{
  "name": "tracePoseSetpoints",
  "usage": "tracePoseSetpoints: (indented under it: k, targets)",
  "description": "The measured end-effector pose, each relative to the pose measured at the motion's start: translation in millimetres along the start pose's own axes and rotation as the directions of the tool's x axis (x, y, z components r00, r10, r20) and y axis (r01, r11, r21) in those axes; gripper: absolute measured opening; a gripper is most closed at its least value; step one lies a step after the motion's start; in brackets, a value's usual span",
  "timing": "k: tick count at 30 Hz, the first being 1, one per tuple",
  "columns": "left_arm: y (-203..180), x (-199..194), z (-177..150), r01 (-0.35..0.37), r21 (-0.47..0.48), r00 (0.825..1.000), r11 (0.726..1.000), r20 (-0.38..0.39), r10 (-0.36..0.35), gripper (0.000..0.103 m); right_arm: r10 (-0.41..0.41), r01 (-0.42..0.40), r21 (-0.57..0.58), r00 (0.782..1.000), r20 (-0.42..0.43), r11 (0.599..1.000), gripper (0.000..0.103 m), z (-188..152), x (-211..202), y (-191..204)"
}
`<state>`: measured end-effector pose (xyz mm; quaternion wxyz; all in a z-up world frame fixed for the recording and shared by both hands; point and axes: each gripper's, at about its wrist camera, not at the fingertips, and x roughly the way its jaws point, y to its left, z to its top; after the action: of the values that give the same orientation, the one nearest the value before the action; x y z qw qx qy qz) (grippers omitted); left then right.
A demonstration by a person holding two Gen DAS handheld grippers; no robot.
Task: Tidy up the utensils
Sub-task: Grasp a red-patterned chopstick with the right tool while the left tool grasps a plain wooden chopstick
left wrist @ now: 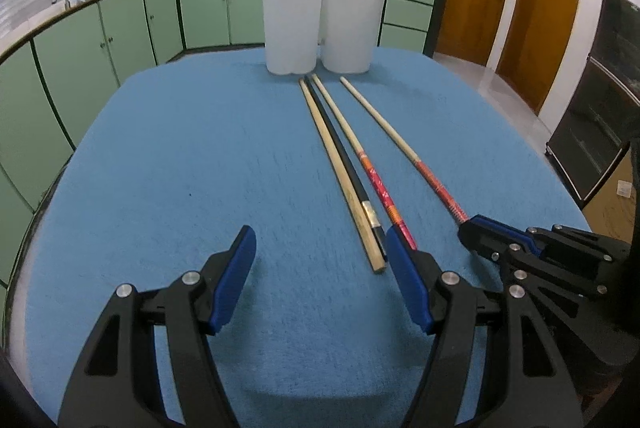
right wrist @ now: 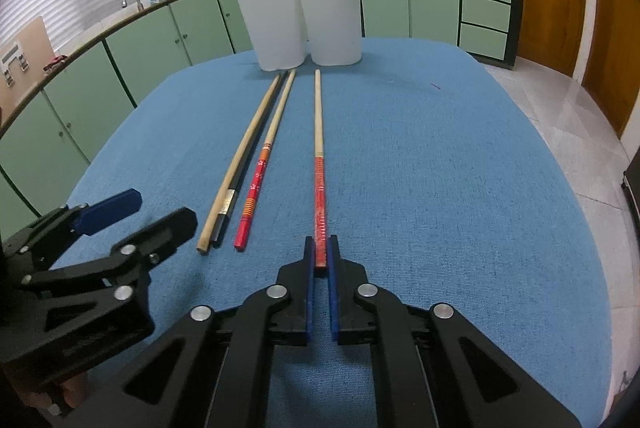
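Right hand-held gripper (right wrist: 320, 255) had closed its blue pads on the near red end of one chopstick (right wrist: 318, 163), which lay alone on the blue table (right wrist: 460, 167), its long axis running straight ahead toward two white cups (right wrist: 304, 23) at the far edge. Left hand-held gripper (left wrist: 320, 268) hung wide open, holding nothing, with three more chopsticks (left wrist: 344, 163) lying together just ahead and right of it. Lifting probably meant tipping the far tip up toward a cup
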<state>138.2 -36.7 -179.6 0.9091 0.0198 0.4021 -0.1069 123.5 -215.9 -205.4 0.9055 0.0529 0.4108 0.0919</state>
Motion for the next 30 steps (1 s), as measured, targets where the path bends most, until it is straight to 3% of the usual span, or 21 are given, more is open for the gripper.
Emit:
tracePoseSetpoints:
  k: [7,18,30]
  targets:
    - [-3,15,1,0.000,0.002,0.998,1.000,-0.062,0.000,0.061,0.001,-0.001,0.002,1.000,0.000,1.000,0.006,0,0,1]
    - [11,10,2,-0.052,-0.074,0.998,0.996,-0.045,0.049,0.052,-0.001,0.001,0.004,1.000,0.000,1.000,0.006,1,0,1]
    - [-4,15,3,-0.050,-0.014,0.997,0.999,-0.067,0.049,0.053,-0.001,0.001,0.007,1.000,-0.004,1.000,0.006,1,1,1]
